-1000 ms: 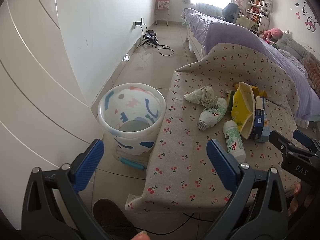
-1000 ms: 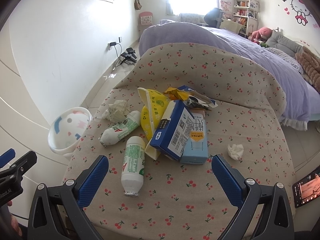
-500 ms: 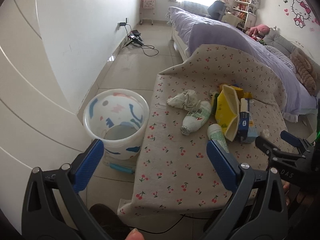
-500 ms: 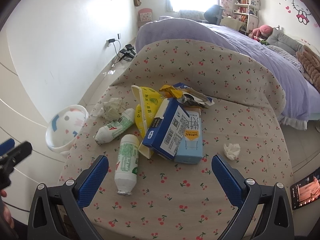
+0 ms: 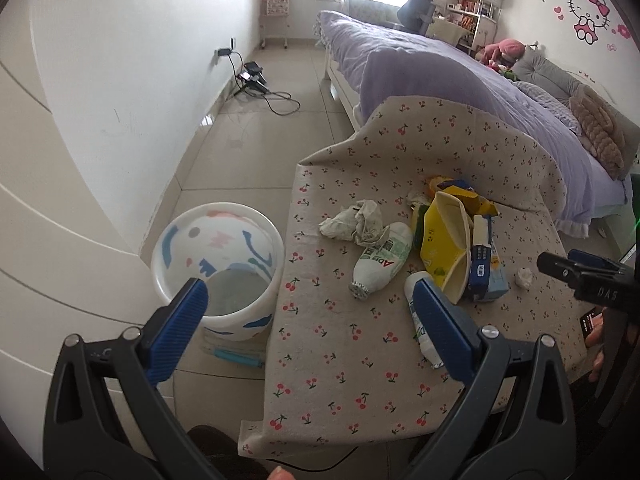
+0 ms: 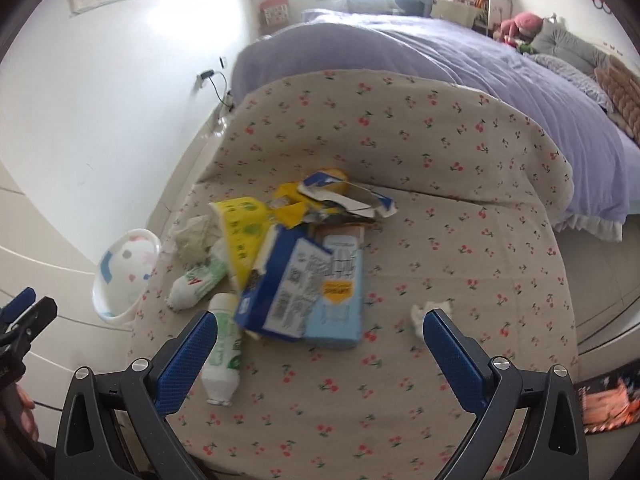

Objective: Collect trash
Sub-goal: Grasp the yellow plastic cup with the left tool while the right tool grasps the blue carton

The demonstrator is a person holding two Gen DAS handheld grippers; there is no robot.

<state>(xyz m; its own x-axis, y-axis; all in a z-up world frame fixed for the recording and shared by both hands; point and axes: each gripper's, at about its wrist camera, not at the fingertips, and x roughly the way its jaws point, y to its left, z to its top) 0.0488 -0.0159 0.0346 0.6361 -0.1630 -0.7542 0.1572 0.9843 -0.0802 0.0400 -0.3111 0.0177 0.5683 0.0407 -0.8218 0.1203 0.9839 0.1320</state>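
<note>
Left to right, counted

- One white bin [image 5: 218, 268] with pastel patches, on the floor tiles at 9 o'clock of the table, touching or just beside its edge; inside looks bare
- One table under a cherry-print cloth [image 5: 360, 344]; far end of the cloth rides up against the purple bed [image 5: 440, 76]
- Trash heap at table centre:
  - one crumpled grey-white tissue wad [image 5: 356, 224], 10 o'clock of the heap
  - two white bottles with green labels: first bottle [image 5: 382, 264] lies with its neck toward 7 o'clock, shoulder against the wad; second bottle [image 6: 223, 352] lies nearer the front edge, partly hidden by the left claw's finger in the left view
  - one yellow carton [image 5: 442, 248], flattened, open end up
  - two blue cartons: dark blue carton [image 6: 280, 300] lies over the pale blue carton [image 6: 338, 292]
  - torn yellow and blue wrappers [image 6: 332, 200], at 12 o'clock of the heap; number not clear
  - one small white paper ball [image 6: 430, 314] alone at 3 o'clock, apart from the heap

Claws
- left claw [image 5: 310, 328]: jaws wide, nothing between them, touching nothing; hangs over the front left table edge and bin
- right claw [image 6: 320, 356]: jaws wide, nothing held; left finger in front of the second bottle, right finger in front of the paper ball; contact cannot be told
</note>
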